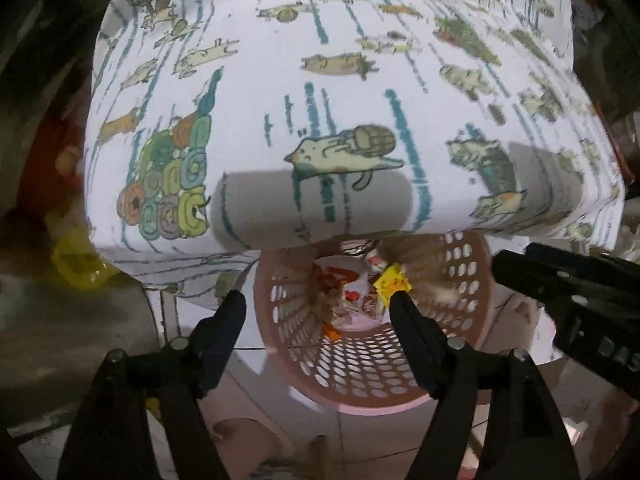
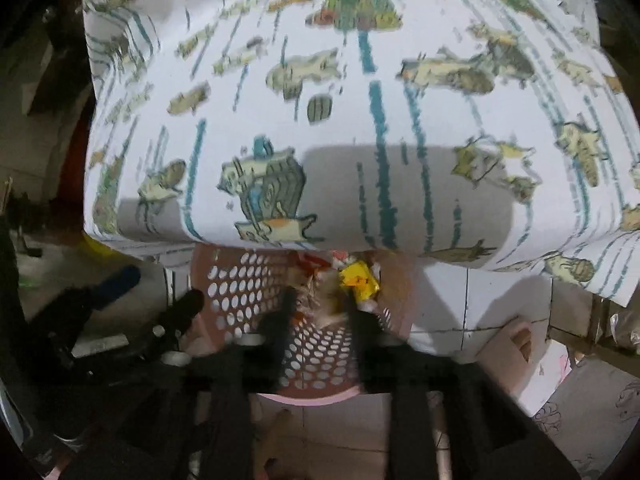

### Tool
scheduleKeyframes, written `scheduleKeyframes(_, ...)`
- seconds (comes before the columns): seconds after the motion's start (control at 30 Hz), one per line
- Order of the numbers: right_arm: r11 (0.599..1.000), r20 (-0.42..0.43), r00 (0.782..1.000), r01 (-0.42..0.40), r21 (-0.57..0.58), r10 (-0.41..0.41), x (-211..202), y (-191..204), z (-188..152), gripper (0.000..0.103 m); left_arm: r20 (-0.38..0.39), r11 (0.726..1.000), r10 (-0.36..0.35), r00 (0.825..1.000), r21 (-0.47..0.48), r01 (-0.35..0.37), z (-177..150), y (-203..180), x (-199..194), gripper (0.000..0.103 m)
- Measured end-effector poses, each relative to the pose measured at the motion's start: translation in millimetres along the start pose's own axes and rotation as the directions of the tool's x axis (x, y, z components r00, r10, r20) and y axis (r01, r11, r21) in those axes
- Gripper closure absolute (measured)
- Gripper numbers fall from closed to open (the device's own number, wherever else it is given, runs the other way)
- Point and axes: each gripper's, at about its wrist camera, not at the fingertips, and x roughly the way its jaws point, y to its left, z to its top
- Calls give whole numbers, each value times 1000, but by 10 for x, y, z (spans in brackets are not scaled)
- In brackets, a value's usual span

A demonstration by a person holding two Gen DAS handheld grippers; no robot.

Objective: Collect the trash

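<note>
Left gripper [image 1: 318,306]: points steeply down, jaws apart, nothing between the pads. Right gripper [image 2: 322,312]: also points steeply down, jaws apart, blurred, nothing clamped; it sits just right of the left one. Bare foot [image 2: 522,342]: far right, on the floor.

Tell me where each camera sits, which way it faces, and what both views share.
Left wrist: on the left gripper, facing steeply down into the pink perforated plastic basket below the cat-print cloth; its black fingers are apart.
Right wrist: on the right gripper, facing down over the same basket; its blurred fingers are apart.
Shared: basket, cloth, yellow wrapper, and each other's gripper.
</note>
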Motion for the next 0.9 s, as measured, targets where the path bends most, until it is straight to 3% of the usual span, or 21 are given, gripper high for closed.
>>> scheduleKeyframes(0.03,1000,39,999,-15,23,14,-81,-30,-10,36,12,1000,-5,1000,-8,5,-2,8,-50,29)
scheduleKeyframes(0.2,999,146,989,25,21,-28,-426,-54,-46,36,105,1000,6,995,-25,-3,9,65,-402,19)
scheduleKeyframes(0.27,998,210,976,61,5,-61,-607,-50,-64,35,184,999,33,982,-15,-31,-5,66,-644,12)
scheduleKeyframes(0.33,996,287,954,93,-14,-85,-834,-8,-95,32,279,998,58,958,-3,-59,-29,71,-918,8)
scheduleKeyframes(0.4,992,365,925,120,-28,-101,-1072,39,-142,29,369,998,66,927,-5,-69,-65,83,-1171,0)
scheduleKeyframes(0.43,991,392,914,130,-32,-107,-1173,65,-115,28,428,997,70,901,-16,-70,-106,96,-1338,0)
scheduleKeyframes(0.53,987,508,853,157,-35,-118,-1553,115,-154,24,527,998,68,847,-36,-58,-162,155,-1660,0)
scheduleKeyframes(0.6,986,582,806,162,-40,-109,-1791,180,-203,23,572,997,73,817,-42,-59,-184,175,-1820,0)
scheduleKeyframes(0.73,975,714,694,210,-77,-93,-2245,341,-372,15,682,997,82,726,-65,-51,-277,265,-2165,0)
scheduleKeyframes(0.83,965,765,638,244,-97,-84,-2457,450,-482,13,729,996,74,681,-85,-16,-367,348,-2340,0)
scheduleKeyframes(0.9,961,782,617,258,-95,-88,-2557,507,-560,12,753,995,72,654,-99,5,-411,401,-2427,0)
